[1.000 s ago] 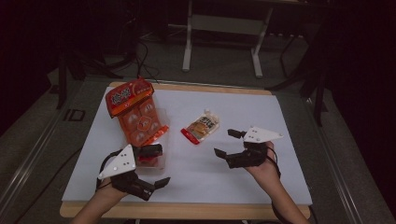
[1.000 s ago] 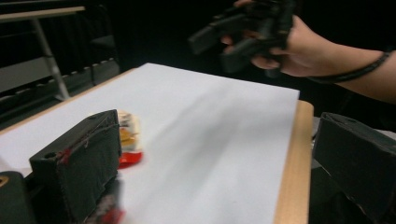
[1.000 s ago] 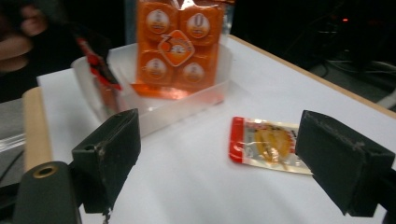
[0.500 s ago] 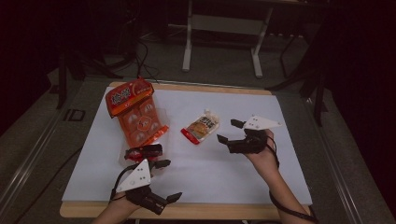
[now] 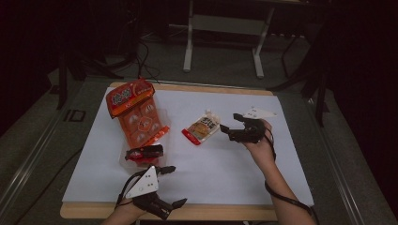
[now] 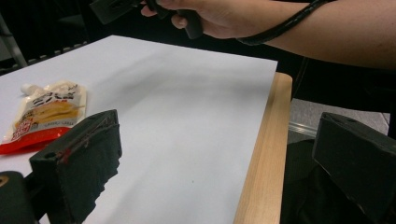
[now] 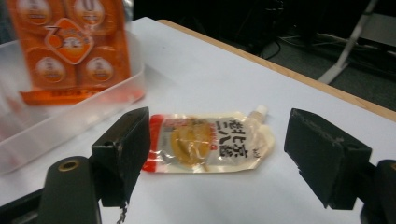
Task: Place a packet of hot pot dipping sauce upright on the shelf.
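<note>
From the high view, a person's right gripper (image 5: 234,126) hovered with jaws spread just beside a spouted pouch (image 5: 202,128) that lay flat near the middle of the white table (image 5: 225,164), while the left gripper (image 5: 170,186), also released and empty, hung at the near wooden edge. An orange snack pack (image 5: 136,112) leaned out of a clear tray (image 5: 127,158) at the left, with a small red-and-black packet (image 5: 143,153) at the tray's near end. The left gripper view looked across bare tabletop, its jaws wide apart and nothing between them; the pouch (image 6: 44,114) sat well off to one side, and the other hand (image 6: 205,18) appeared at the top. It alone showed one jaw hanging past the table's edge, so a careless sweep could have clipped the wooden rim. The right gripper view framed the pouch (image 7: 210,142) squarely between its open jaws, the spout pointing away from the clear tray (image 7: 70,116). It alone showed how thin and slack the pouch lay: a close from this height might have pinched only film, skidded the pouch across the smooth sheet, or squeezed its contents toward the cap.
</note>
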